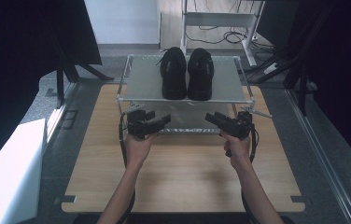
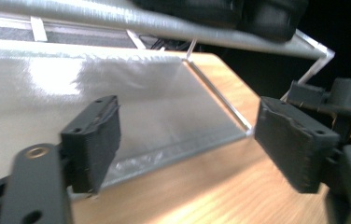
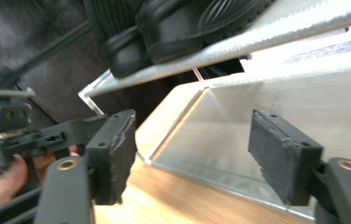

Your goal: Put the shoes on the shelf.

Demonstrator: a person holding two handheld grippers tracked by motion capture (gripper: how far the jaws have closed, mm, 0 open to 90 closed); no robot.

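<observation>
High view: wooden table (image 1: 183, 182) with a two-tier metal shoe rack (image 1: 145, 84) at its far end. On the upper shelf, a pair of black shoes (image 1: 186, 73), side by side, touching or nearly so, heels toward the near edge. Left gripper (image 1: 157, 125) and right gripper (image 1: 215, 119) both held just in front of the rack's lower shelf, tips angled inward toward each other, a clear gap between them. Broad bare tabletop on the near side of the hands; narrow strips of wood either side of the rack. White box (image 1: 10, 172) off the table's left edge, dark frame legs and cables beyond the far end.

Left gripper view: pads (image 2: 92, 140) spread wide, nothing between them. Ahead, the lower shelf's shiny sheet (image 2: 131, 102) and its right corner on the wood; shoe heels (image 2: 239, 14) overhanging the upper shelf's edge above. Right gripper (image 2: 332, 100) at the right margin.

Right gripper view: pads (image 3: 283, 156) likewise spread wide, empty. Shoe soles (image 3: 173, 28) seen from below at the upper shelf's rim, a detail hidden from the high view. Lower shelf's left corner (image 3: 155, 156) just ahead, open space under the upper shelf. Left gripper (image 3: 24, 135) and its hand (image 3: 1, 182) at the left.
</observation>
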